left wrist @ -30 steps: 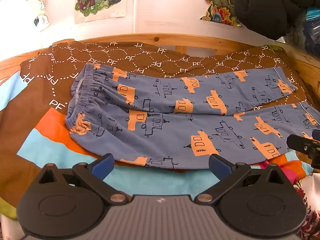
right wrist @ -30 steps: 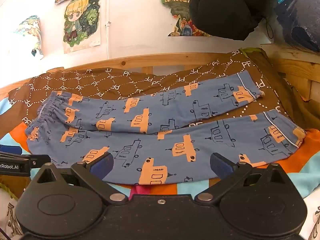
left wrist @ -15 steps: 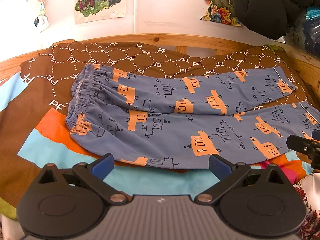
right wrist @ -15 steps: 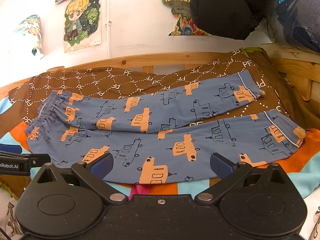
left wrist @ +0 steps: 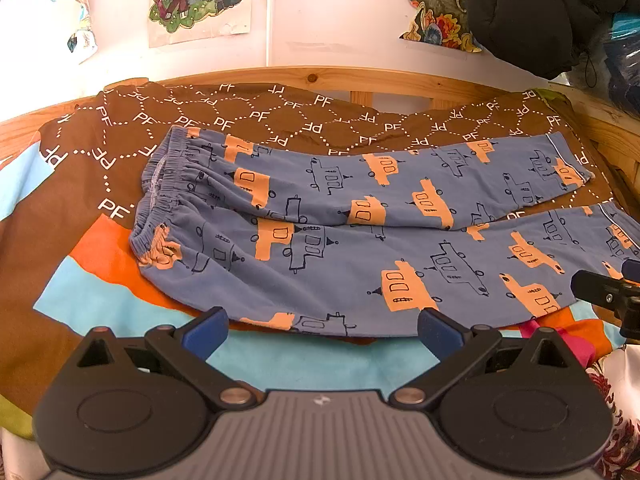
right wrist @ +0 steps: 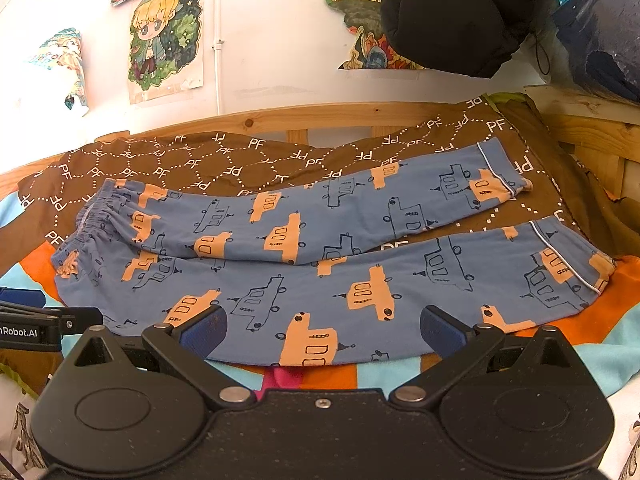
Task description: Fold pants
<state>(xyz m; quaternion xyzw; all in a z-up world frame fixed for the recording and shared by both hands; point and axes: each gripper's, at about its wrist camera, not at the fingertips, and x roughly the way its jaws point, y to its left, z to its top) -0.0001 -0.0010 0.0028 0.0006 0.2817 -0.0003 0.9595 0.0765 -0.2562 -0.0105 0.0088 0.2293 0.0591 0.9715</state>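
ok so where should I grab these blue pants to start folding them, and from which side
Probably take the near leg of the pants along its front edge: the left hand-held gripper by the waistband, the right hand-held gripper toward the cuff. Both are open at that edge already, and the leg lies flat, ready to lift over the far leg.

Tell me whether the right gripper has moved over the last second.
Barely: the right gripper has held almost still; the pants keep nearly the same place against the wooden rail.
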